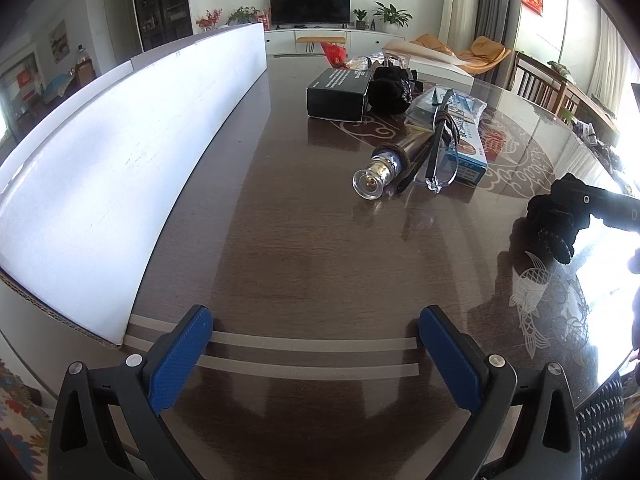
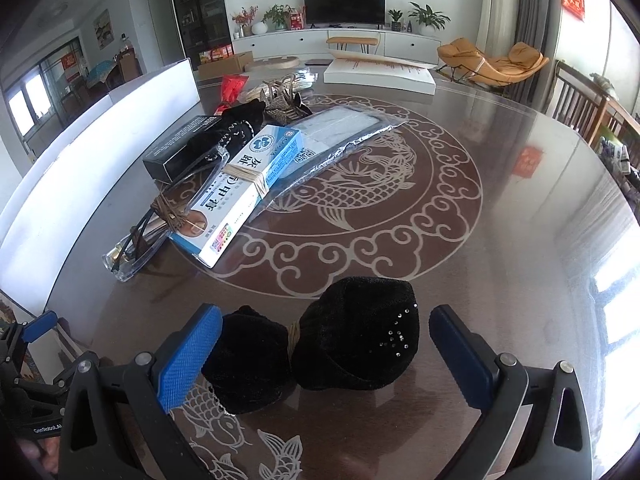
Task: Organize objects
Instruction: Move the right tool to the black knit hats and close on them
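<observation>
Nearest to us, our right gripper point(image 2: 326, 354) hangs low over the glass-topped table point(image 2: 500, 216) with its blue pads spread wide, empty. A black velvet pouch point(image 2: 320, 344) tied at the waist with a band lies on the table between those pads, its left lobe just beside the left pad. Our left gripper point(image 1: 316, 354) is likewise spread wide and holds nothing, over bare tabletop beside a long white board point(image 1: 100, 184) on the left. Farther out, left of centre, lie a clear bottle point(image 1: 384, 168) and folded glasses point(image 1: 438, 152), resting against a blue-and-white box point(image 2: 244, 184) wrapped with rubber bands. Beyond these sit a clear plastic packet point(image 2: 340, 136) and a black box point(image 1: 338, 94), with a second black pouch point(image 2: 228, 130) beside it.
</observation>
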`<state>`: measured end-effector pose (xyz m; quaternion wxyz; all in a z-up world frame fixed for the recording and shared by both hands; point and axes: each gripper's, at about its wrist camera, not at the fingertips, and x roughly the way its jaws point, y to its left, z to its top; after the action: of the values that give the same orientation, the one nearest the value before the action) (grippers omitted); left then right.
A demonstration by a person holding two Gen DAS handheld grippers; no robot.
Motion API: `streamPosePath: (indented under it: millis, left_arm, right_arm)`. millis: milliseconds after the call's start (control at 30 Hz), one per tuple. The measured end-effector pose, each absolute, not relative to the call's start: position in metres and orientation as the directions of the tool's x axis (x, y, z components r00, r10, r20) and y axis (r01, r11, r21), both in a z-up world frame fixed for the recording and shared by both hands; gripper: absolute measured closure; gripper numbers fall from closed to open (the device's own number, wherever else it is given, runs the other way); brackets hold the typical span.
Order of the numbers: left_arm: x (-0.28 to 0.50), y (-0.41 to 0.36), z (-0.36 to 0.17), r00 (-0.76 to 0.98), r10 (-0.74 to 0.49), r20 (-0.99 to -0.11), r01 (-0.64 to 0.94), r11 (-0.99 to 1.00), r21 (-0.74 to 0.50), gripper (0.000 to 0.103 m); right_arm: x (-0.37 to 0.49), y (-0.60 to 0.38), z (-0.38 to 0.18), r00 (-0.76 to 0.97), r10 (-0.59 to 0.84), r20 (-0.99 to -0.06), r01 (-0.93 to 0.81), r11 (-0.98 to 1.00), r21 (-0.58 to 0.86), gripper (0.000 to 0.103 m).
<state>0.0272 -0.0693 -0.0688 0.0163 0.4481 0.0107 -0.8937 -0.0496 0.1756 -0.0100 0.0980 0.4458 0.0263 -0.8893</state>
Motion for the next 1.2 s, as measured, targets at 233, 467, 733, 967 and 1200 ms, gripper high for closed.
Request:
streamPosePath:
  millis: [233, 467, 733, 967, 1200]
  left_arm:
    - [0.027, -0.069, -0.068, -0.601, -0.019, -0.799, 0.040, -0.999, -0.006, 0.000]
    - [0.027, -0.069, -0.068, -0.603, -0.020, -0.798, 0.041, -0.999, -0.006, 0.000]
    - [0.027, -0.069, -0.068, -0.602, -0.020, -0.798, 0.041, -0.999, -0.006, 0.000]
    - [0.027, -0.069, -0.068, -0.602, -0.020, -0.798, 0.041, -0.999, -0.006, 0.000]
    - [0.027, -0.069, -0.068, -0.603, -0.020, -0.798, 0.041, -0.999, -0.006, 0.000]
  right_arm:
    - [-0.027, 0.177, 0.001, -0.596, -0.172, -0.784, 0.185, -0.980, 0.075, 0.000]
    - [-0.010, 0.176, 0.003, -0.537, -0.214, -0.816, 0.195, -0.973, 0.126, 0.000]
    - [0.001, 0.179, -0.016, -0.422, -0.289, -0.859, 0.120, -0.957, 0.264, 0.000]
    - [0.000, 0.158, -0.021, -0.402, -0.343, -0.849, 0.116, -0.939, 0.324, 0.000]
    - [-0.024, 0.133, -0.031, -0.449, -0.317, -0.836, 0.109, -0.947, 0.301, 0.000]
